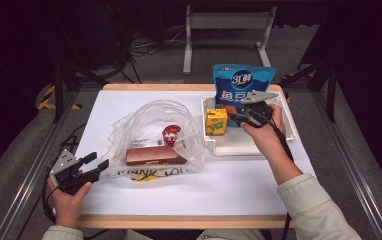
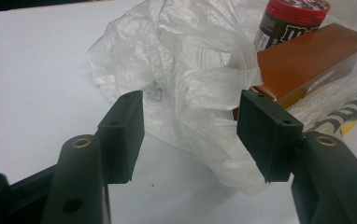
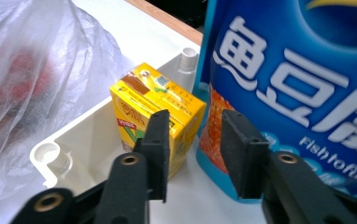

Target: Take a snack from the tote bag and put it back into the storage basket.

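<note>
White surface (image 1: 144,200) first: a clear plastic bag (image 1: 154,120) lies slack, mouth toward the idle left tool (image 1: 93,161), jaws apart, ready to hold it open. In the white tray (image 1: 289,131), the blue fish tofu pouch (image 1: 244,87) stands beside the yellow drink carton (image 1: 216,121); the right tool (image 3: 193,140) hovers there, jaws apart, gripping nothing.

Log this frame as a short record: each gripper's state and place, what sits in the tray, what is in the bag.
left gripper: open, at the plastic bag edge
right gripper: open, nothing between its jaws, over the white tray
tray holds: yellow drink carton, blue snack pouch, both upright
bag holds: brown box, red-lidded jar
</note>
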Action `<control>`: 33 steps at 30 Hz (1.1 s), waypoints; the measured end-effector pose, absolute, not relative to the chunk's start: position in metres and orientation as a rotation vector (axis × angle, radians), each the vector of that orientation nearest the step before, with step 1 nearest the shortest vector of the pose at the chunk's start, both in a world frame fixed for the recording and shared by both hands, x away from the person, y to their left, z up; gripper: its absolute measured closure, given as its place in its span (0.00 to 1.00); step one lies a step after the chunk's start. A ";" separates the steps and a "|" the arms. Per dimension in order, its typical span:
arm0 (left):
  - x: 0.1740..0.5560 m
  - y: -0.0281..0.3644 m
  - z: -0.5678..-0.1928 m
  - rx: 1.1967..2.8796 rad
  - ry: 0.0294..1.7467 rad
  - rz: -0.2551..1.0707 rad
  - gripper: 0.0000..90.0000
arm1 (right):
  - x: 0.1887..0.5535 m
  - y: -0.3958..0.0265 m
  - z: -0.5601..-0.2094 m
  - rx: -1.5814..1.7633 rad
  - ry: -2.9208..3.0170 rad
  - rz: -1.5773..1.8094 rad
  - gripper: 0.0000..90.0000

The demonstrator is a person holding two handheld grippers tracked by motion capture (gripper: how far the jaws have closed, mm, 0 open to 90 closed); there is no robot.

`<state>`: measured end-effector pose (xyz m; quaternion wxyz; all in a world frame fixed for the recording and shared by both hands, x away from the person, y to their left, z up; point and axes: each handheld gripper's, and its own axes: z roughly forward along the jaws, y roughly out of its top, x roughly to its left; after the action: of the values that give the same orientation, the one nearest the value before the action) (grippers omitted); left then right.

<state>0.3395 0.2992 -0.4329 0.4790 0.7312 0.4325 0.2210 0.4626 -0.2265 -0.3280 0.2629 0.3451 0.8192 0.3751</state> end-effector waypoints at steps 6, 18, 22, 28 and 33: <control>0.340 0.301 -0.433 1.775 1.057 0.538 0.46 | 0.458 -0.216 -0.321 0.909 2.244 1.098 0.62; 0.338 0.300 -0.432 1.778 1.039 0.549 0.46 | 0.448 -0.187 -0.304 0.818 2.291 1.277 0.50; 0.338 0.300 -0.432 1.784 1.034 0.552 0.46 | 0.444 -0.176 -0.302 0.797 2.306 1.331 0.48; 0.338 0.301 -0.432 1.784 1.036 0.551 0.46 | 0.443 -0.165 -0.296 0.755 2.322 1.396 0.46; 0.339 0.301 -0.432 1.784 1.038 0.546 0.46 | 0.441 -0.155 -0.294 0.715 2.335 1.399 0.43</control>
<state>0.3385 0.3008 -0.4322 0.4822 0.7320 0.4260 0.2241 0.4409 -0.1549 -0.2938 0.1629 0.2508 0.8185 0.4905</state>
